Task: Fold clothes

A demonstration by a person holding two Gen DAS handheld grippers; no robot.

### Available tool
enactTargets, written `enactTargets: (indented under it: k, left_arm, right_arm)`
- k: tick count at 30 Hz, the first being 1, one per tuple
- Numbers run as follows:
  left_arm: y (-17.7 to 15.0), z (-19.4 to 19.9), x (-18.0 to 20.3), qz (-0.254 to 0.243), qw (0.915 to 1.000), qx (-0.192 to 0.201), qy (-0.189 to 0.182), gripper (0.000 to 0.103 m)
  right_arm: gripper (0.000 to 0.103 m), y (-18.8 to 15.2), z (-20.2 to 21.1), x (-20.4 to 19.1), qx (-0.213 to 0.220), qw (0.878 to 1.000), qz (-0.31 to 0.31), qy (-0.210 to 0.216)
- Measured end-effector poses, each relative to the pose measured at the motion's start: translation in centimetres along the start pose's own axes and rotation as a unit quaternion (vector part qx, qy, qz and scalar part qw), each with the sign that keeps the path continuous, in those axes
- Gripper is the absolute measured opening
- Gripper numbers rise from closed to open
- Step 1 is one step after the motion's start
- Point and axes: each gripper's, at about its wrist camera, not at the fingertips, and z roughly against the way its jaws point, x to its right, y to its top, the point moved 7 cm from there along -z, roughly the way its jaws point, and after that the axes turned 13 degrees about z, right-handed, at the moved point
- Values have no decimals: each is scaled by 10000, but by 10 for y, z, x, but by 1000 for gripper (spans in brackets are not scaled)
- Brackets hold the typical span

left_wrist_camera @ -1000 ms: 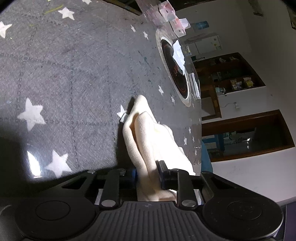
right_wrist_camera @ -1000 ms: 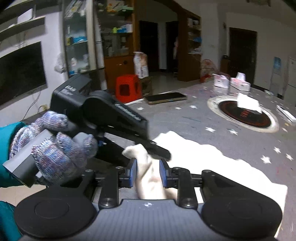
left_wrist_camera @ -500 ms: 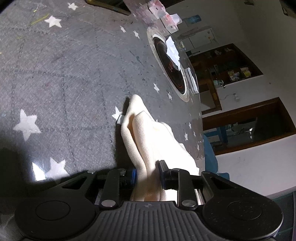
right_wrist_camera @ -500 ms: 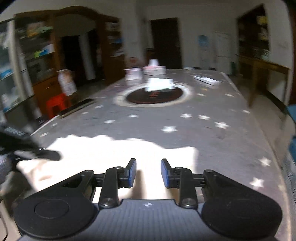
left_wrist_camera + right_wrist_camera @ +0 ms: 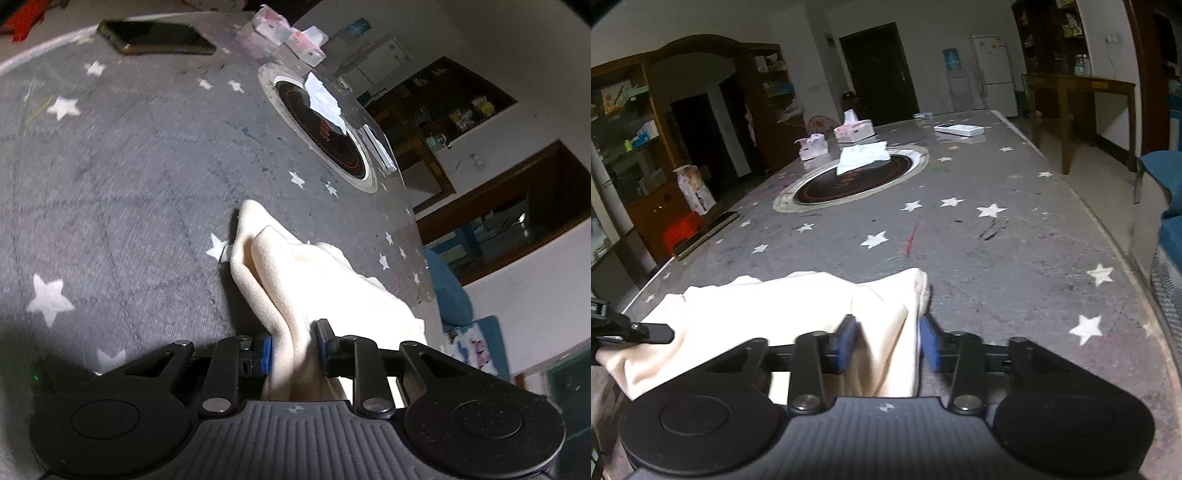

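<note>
Cream garment (image 5: 317, 280) lies bunched near the table's (image 5: 122, 177) edge. Left gripper (image 5: 293, 349) clamps one fold. Right gripper (image 5: 888, 345) is closing around another, pads not yet pressing.

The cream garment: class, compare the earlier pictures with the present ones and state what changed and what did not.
The right gripper left the end beside the left gripper, swung across to the cream garment's opposite end, and its jaws are now closing around a fold there. The left gripper stayed clamped on its bunched end; the garment stayed on the star-patterned table.
</note>
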Motion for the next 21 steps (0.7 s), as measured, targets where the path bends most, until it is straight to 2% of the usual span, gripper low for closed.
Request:
enactTargets:
  k: [2, 3, 9, 15, 21]
  left_arm:
    - [-1, -1, 3, -180, 9997, 66, 116, 22]
    - [-1, -1, 5, -276, 9994, 97, 175, 21]
    - [-1, 2, 24, -863, 9952, 234, 389, 19]
    - [0, -5, 59, -1342, 9904, 219, 257, 18]
    - [-4, -30, 95, -1666, 9858, 138, 141, 17]
  right_arm:
    - [15, 1, 0, -3, 9, 10000, -27, 73]
    - [13, 1, 0, -4, 19, 9999, -41, 98]
    - [11, 10, 15, -10, 279, 9996, 76, 10]
    - [11, 31, 37, -7, 540, 9977, 355, -194]
    - [10, 50, 53, 15, 685, 9944, 514, -613]
